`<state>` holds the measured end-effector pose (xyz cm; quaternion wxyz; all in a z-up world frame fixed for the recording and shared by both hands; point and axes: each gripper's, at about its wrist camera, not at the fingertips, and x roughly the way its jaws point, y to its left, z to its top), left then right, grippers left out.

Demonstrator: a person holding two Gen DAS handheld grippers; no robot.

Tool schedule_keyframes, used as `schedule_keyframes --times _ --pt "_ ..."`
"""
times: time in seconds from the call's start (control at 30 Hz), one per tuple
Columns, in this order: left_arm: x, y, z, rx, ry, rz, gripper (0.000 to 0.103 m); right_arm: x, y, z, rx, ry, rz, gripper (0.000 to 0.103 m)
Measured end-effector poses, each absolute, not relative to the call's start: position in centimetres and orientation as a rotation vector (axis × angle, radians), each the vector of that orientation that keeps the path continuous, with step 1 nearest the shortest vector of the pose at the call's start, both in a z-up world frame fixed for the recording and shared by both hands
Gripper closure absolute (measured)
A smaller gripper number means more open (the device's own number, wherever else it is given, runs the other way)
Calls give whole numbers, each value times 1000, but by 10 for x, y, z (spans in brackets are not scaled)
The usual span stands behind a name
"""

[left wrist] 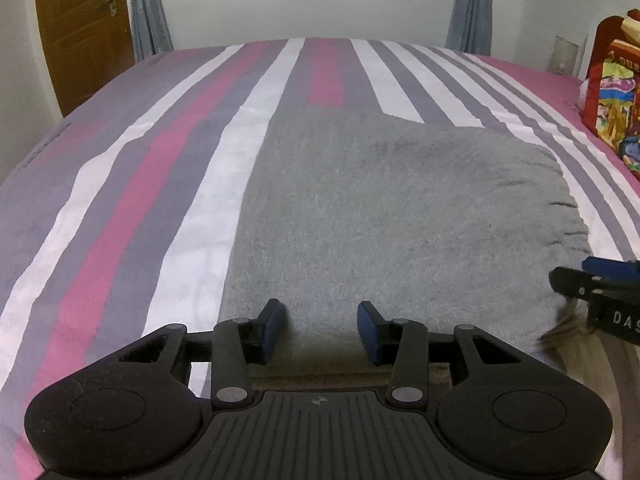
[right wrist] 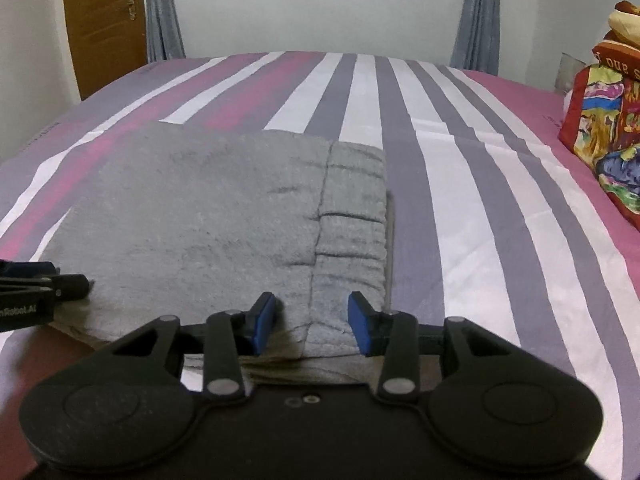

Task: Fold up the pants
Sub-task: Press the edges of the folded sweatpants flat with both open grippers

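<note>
Grey fleece pants (left wrist: 392, 216) lie folded in a flat block on the striped bed; in the right wrist view (right wrist: 208, 216) the gathered waistband (right wrist: 352, 232) is at its right end. My left gripper (left wrist: 322, 330) is open, its blue pads just above the near edge of the pants, holding nothing. My right gripper (right wrist: 312, 326) is open over the near edge by the waistband, holding nothing. Each gripper shows at the side of the other's view: the right one (left wrist: 596, 292), the left one (right wrist: 44, 292).
The bed sheet (left wrist: 160, 184) has pink, grey and white stripes. A colourful pillow or bag (left wrist: 612, 112) sits at the right edge of the bed, also in the right wrist view (right wrist: 604, 120). A wooden door (left wrist: 84, 28), curtains and a window are beyond.
</note>
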<state>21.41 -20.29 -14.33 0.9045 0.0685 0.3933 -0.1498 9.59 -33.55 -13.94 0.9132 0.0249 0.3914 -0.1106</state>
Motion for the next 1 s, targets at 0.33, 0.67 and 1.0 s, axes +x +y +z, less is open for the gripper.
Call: schedule_keyframes --times 0.33,0.67,1.0 --pt "215 -202 -142 129 836 -352 0 95 -335 -136 75 811 -234 60" --pt "218 -194 -140 49 936 -291 0 91 -334 -135 82 804 -234 60" --pt "214 -189 -145 19 951 -269 0 85 -326 -132 88 793 -254 55"
